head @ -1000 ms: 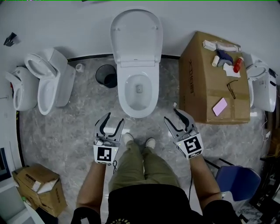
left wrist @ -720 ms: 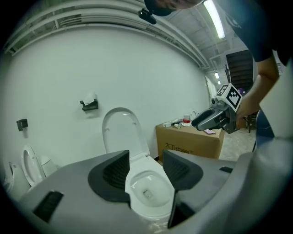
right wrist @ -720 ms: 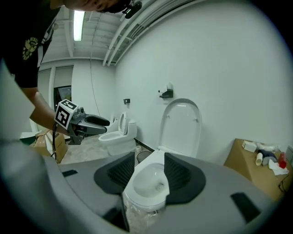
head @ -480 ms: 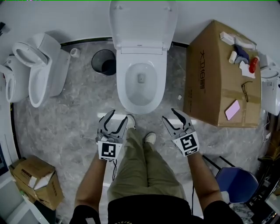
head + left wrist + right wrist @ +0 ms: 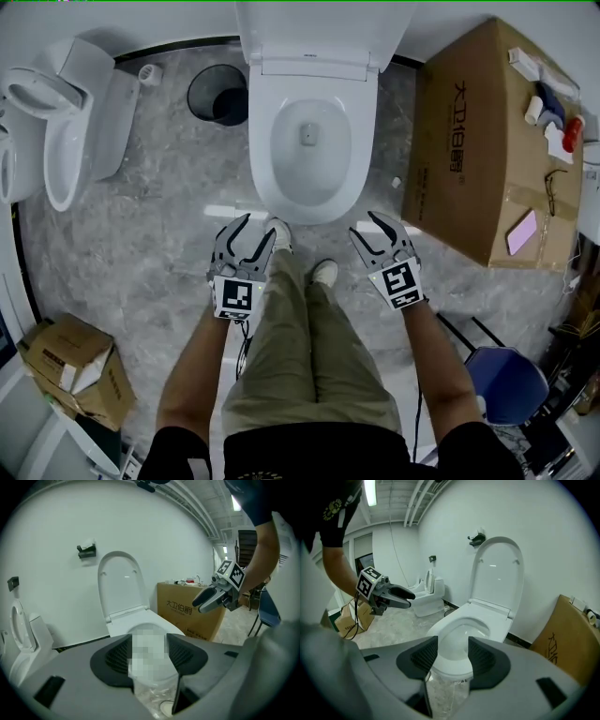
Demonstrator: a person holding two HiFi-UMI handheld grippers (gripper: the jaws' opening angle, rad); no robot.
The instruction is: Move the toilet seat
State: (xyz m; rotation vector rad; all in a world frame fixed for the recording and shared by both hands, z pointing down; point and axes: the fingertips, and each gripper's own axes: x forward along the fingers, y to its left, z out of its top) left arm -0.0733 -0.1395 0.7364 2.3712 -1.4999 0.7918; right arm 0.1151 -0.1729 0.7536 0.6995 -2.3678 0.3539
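A white toilet (image 5: 268, 183) stands against the far wall, its lid (image 5: 314, 33) raised upright and the seat ring lying flat on the bowl. My left gripper (image 5: 255, 228) and right gripper (image 5: 366, 227) hover side by side just short of the bowl's front rim, both open and empty. In the left gripper view the lid (image 5: 119, 585) rises beyond my open left gripper (image 5: 149, 656), and the right gripper (image 5: 213, 599) shows at the right. The right gripper view frames the bowl (image 5: 461, 630) between the open jaws of the right gripper (image 5: 452, 658), with the left gripper (image 5: 393, 597) off to the left.
A black bin (image 5: 216, 94) sits left of the toilet and a second toilet (image 5: 66, 122) stands further left. A large cardboard box (image 5: 487, 141) with small items on top is close on the right. A small carton (image 5: 70, 370) and a blue chair (image 5: 506, 384) lie behind me.
The person has stepped toward the toilet, so it looms larger and higher in the head view. Both grippers came forward with it and stay open.
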